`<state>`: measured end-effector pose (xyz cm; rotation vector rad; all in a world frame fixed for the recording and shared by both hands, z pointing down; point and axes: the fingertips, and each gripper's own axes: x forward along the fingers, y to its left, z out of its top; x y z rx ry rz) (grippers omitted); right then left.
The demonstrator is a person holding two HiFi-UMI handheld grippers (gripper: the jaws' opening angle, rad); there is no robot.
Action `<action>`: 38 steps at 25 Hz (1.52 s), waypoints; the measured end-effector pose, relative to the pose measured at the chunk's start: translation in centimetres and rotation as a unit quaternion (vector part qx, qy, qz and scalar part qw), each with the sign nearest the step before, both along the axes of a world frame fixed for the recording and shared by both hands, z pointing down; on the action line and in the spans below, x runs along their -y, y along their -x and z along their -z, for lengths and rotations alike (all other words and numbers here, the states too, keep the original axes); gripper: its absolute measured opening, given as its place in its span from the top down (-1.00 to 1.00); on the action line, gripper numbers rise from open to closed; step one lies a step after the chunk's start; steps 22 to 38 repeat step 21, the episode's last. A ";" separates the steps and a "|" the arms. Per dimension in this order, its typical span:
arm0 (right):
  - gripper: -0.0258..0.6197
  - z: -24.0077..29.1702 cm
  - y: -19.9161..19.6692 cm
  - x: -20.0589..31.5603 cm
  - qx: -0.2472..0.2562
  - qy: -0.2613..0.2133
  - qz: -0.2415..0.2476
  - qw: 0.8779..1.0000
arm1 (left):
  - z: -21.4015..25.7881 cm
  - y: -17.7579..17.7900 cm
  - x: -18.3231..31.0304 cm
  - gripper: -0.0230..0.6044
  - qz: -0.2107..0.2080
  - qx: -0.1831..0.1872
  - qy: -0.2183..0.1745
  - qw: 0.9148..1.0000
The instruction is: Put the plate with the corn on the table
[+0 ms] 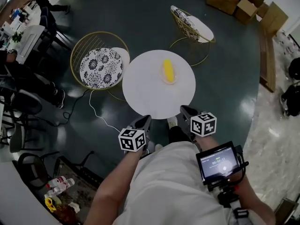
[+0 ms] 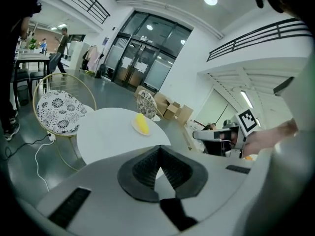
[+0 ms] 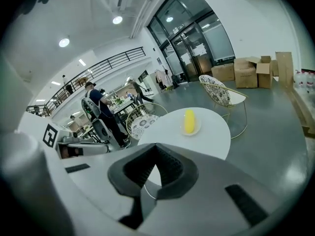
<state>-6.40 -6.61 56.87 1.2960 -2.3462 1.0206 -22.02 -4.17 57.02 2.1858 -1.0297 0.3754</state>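
The left gripper [image 2: 158, 149] has its jaws pressed together at the tips, with nothing between them. The right gripper [image 3: 156, 146] is the same, tips meeting and pinching nothing. In the head view both are held close to the person's body, the left gripper [image 1: 144, 121] and the right gripper [image 1: 185, 110] side by side just at the near edge of the bench [image 1: 145, 93], each with its marker cube behind the jaws.

The bench is a round white top. On its far half, right of centre, lies the plate [image 1: 169, 82]: small, pale and shallow. The corn [image 1: 168, 70] lies on it, a single bright yellow cob pointing away from the person. The plate sits flat on the bench, well apart from both grippers.

Beside the bench to the left stands a gold wire chair [image 1: 103, 65] with a black-and-white patterned cushion, its seat edge just by the bench rim. A second chair [image 1: 192, 25] of the same kind stands beyond the bench, tilted away. A white cable [image 1: 96, 114] trails over the dark floor [image 1: 225, 78] near the bench's left side. A small screen [image 1: 218, 162] is mounted behind the right gripper. Cardboard boxes [image 1: 239, 1] are stacked at the far right.
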 end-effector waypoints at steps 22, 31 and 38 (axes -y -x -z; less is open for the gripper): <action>0.90 4.3 1.4 -12.5 0.049 -0.038 -0.013 0.998 | 4.8 -1.7 -11.6 0.91 -0.058 -0.057 -0.052 0.995; 0.90 4.3 1.4 -12.5 0.049 -0.038 -0.013 0.998 | 4.8 -1.7 -11.6 0.91 -0.058 -0.057 -0.052 0.995; 0.90 4.3 1.4 -12.5 0.049 -0.038 -0.013 0.998 | 4.8 -1.7 -11.6 0.91 -0.058 -0.057 -0.052 0.995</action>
